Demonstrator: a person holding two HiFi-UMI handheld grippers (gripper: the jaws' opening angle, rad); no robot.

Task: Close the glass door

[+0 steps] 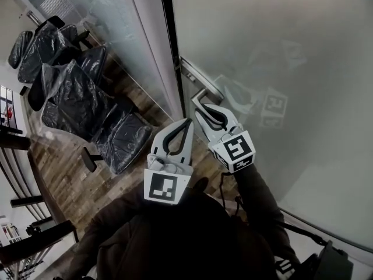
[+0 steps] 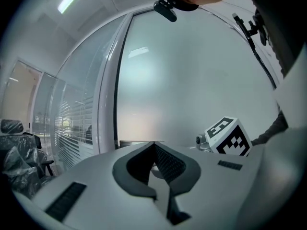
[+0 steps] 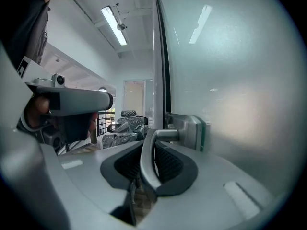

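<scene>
Head view: past the plastic-wrapped office chairs [image 1: 76, 92], the left gripper [image 1: 186, 122] hangs with jaws together on nothing. The right gripper [image 1: 204, 113] is clamped on the lever handle [image 1: 200, 98] of the frosted glass door [image 1: 280, 51], whose edge stands close by the dark frame [image 1: 169, 39]; whether it has latched cannot be told. The step likely calls for a firm grip on the lever, a steady swing along the door's arc, and the idle gripper clear of the closing gap.
</scene>
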